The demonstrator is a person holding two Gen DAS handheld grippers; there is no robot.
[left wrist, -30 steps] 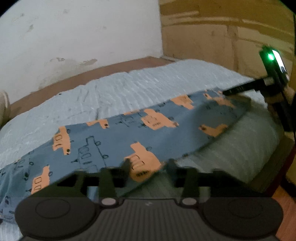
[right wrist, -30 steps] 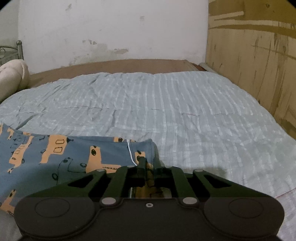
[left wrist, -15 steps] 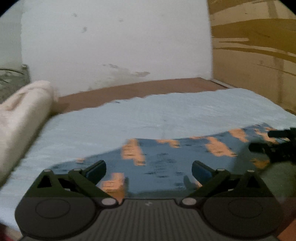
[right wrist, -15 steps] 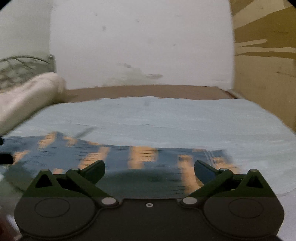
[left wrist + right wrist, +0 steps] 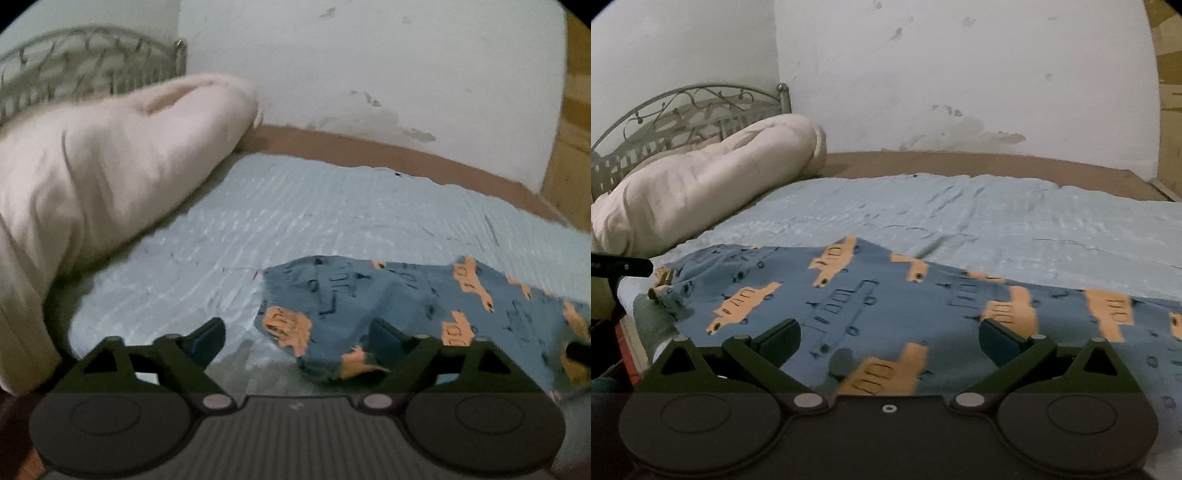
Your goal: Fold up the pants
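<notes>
Pants (image 5: 886, 306) lie lengthwise in a long strip on the bedspread (image 5: 997, 206) near the rolled duvet (image 5: 701, 184), seemingly folded once, crosswise folds remaining, with left gripper (image 5: 295, 336) and right gripper (image 5: 890, 336) both spread, holding nothing.

My left gripper (image 5: 295, 341) is dark green-black, with a ribbed grey base. My right gripper (image 5: 888, 341) matches, smooth-based, silver screws at both pivots.
</notes>
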